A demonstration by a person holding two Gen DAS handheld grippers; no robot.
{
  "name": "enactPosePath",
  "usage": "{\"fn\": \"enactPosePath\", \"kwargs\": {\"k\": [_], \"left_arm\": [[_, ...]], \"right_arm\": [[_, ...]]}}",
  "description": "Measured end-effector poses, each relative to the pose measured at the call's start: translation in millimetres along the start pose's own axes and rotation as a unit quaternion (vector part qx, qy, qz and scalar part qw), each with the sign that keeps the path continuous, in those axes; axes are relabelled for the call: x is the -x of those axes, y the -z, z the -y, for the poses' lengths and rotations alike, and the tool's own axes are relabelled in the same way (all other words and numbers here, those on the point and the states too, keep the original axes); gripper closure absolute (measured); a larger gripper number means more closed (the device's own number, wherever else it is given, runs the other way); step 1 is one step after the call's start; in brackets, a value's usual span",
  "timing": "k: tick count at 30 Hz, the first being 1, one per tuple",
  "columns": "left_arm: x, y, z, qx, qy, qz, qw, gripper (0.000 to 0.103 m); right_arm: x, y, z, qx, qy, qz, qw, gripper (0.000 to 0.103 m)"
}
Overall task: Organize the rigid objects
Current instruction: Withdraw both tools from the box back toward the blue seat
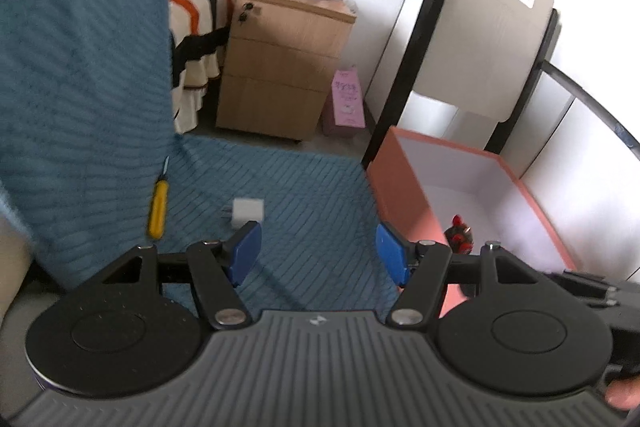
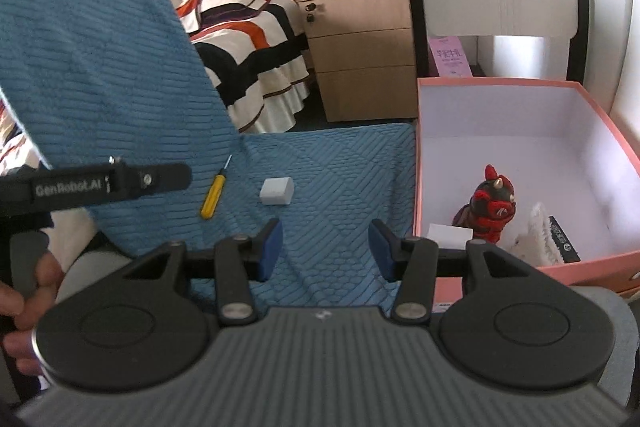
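Left wrist view: we see the left gripper (image 1: 318, 255) held above the blue quilted cover (image 1: 304, 183), its blue-padded fingers (image 1: 246, 251) spread wide with nothing between them. Ahead of the left finger lie the white charger plug (image 1: 248, 213) and, farther left, the yellow-handled screwdriver (image 1: 158, 205), both resting on the cover and apart from each other. To the right stands the pink box (image 1: 404, 195), with a red and black figurine (image 1: 460, 233) partly visible inside. Right wrist view: we see the right gripper (image 2: 326, 249) likewise released, jaws parted and empty, hovering over the cover near the box's left wall. Here the screwdriver (image 2: 212, 201) and the plug (image 2: 277, 191) lie side by side on the cover, while the pink box (image 2: 420, 155) holds the figurine (image 2: 490, 209), a white card (image 2: 448, 235) and a white fluffy item (image 2: 538, 235) beside a dark flat object (image 2: 564, 239)
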State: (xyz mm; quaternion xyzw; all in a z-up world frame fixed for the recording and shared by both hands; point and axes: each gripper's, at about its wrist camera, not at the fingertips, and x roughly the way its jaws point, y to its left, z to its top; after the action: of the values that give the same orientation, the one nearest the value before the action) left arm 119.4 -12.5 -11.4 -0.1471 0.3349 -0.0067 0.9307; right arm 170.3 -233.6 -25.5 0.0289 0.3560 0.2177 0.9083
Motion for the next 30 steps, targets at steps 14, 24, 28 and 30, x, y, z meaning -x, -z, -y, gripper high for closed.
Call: {"fn": "enactPosePath", "kwargs": {"k": [14,24,28,30], "left_arm": [[-23,22,-40,0.027,-0.050,0.003,0.9983,0.034],[-81,34,-67,0.048,-0.076,0.019,0.9957,0.031],[-106,40,-87,0.063,-0.090,0.011,0.9938,0.031],[-116,39,-94,0.065,-0.101,0.004,0.9928,0.031]], "right_arm": [[-32,16,-12,0.010,-0.004,-0.022,1.000,0.052],[-89,24,-12,0.019,-0.016,-0.014,1.000,0.052],[-106,28,-15,0.040,-0.036,-0.011,0.999,0.052],[-112,30,-15,0.038,-0.043,-0.014,0.998,0.052]]}}
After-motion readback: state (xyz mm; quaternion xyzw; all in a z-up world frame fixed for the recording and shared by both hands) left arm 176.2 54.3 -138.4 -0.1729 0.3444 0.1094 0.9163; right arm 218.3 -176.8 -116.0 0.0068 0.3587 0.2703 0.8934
